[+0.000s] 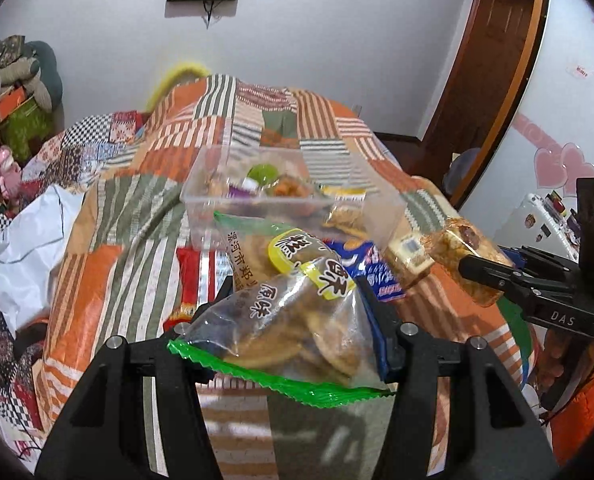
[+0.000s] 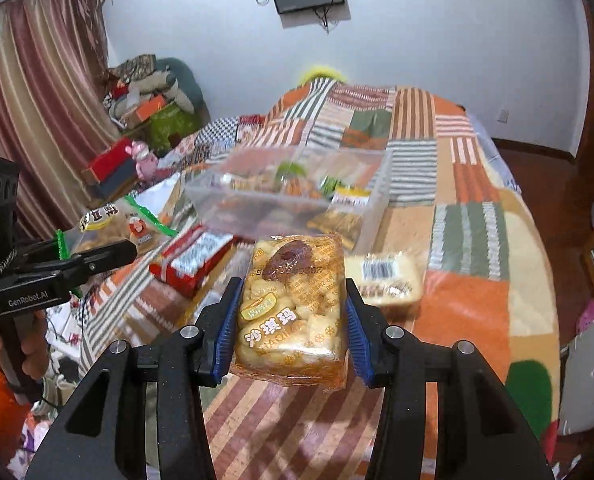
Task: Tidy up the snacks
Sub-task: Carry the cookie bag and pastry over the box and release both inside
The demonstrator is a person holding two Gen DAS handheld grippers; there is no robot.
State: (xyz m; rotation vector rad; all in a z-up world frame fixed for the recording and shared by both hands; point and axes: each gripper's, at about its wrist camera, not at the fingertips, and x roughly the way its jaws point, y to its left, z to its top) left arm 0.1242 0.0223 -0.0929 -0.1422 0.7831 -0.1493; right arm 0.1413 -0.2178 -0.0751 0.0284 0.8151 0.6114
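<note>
My left gripper (image 1: 293,304) is shut on a clear cookie bag (image 1: 297,320) with green sealed edges and a yellow label, held above the bed. It also shows in the right wrist view (image 2: 113,232). My right gripper (image 2: 293,300) is shut on a wrapped sachima cake (image 2: 293,304), also seen in the left wrist view (image 1: 465,256). A clear plastic bin (image 1: 233,220) holding several snacks sits on the quilt just beyond both grippers; it also shows in the right wrist view (image 2: 225,204).
On the striped patchwork quilt (image 2: 477,240) lie a red packet (image 2: 193,264), a barcode-labelled cake (image 2: 385,280) and a blue packet (image 1: 369,268). Piled clutter (image 2: 149,92) stands by the curtain at left. A wooden door (image 1: 493,80) is at right.
</note>
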